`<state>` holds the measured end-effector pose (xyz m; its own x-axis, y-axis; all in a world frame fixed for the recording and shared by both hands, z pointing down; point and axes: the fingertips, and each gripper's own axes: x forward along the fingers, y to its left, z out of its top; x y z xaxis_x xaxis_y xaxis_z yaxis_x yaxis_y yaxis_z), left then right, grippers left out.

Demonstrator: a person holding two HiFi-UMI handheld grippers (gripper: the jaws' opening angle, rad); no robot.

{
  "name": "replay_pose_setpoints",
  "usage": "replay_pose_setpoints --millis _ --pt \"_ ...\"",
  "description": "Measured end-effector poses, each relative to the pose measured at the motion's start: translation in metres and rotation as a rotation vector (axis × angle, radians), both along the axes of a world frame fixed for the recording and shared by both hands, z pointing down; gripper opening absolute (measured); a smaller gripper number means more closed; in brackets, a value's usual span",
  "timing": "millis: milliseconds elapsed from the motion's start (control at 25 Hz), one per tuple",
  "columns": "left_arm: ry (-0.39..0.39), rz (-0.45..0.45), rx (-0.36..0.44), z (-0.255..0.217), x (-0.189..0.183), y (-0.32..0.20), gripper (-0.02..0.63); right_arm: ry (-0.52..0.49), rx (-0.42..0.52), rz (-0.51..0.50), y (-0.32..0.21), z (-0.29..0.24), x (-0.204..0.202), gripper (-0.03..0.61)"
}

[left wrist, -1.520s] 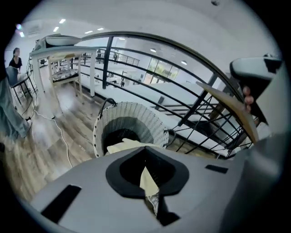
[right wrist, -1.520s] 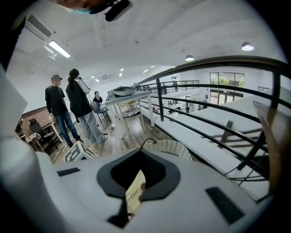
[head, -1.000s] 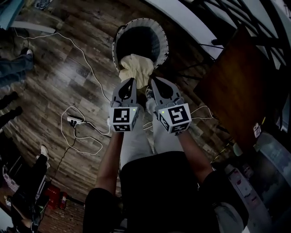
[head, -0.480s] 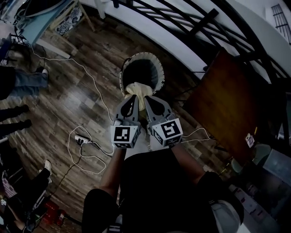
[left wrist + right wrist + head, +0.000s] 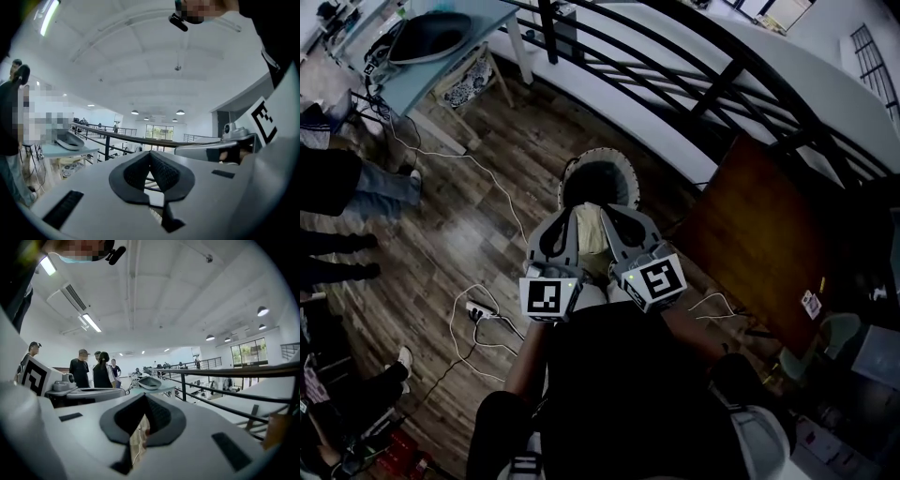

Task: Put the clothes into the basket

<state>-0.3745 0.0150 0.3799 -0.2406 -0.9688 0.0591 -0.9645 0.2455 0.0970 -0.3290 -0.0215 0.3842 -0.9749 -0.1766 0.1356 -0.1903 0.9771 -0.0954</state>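
cream cloth [image 5: 592, 234] on basket [image 5: 623, 167] rim, left tongs [image 5: 570, 214], right tongs [image 5: 608, 213] closed

Grey left gripper [image 5: 572, 216] and right gripper [image 5: 609, 213], black-and-white marker cubes [image 5: 546, 298], black ribbed jaws, black top [image 5: 623, 380].

No words, numbers or brand names can be read anywhere in these views. The only printed marks are black-and-white square marker patterns on the grey cubes of the left hand-held gripper [image 5: 565, 217] and the right hand-held gripper [image 5: 616, 214]. These are coded blocks, not letters. In the head view a small white label [image 5: 811, 303] with dark print lies on the dark brown wooden board [image 5: 759, 234] at the right, but the print is too small to read.
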Motion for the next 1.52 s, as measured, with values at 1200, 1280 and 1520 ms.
replay_pose_setpoints --millis 1200,1280,1520 --pt "-0.042 -0.082 0.112 -0.048 0.009 0.033 0.012 -0.109 0.060 -0.061 0.030 -0.069 0.012 0.008" --pt "-0.040 -0.079 0.108 -0.048 0.010 0.032 0.011 -0.107 0.063 -0.055 0.028 -0.069 0.014 0.008" --pt "-0.035 -0.081 0.111 -0.045 0.013 0.032 0.011 -0.098 0.068 -0.046 0.027 -0.069 0.018 0.008"
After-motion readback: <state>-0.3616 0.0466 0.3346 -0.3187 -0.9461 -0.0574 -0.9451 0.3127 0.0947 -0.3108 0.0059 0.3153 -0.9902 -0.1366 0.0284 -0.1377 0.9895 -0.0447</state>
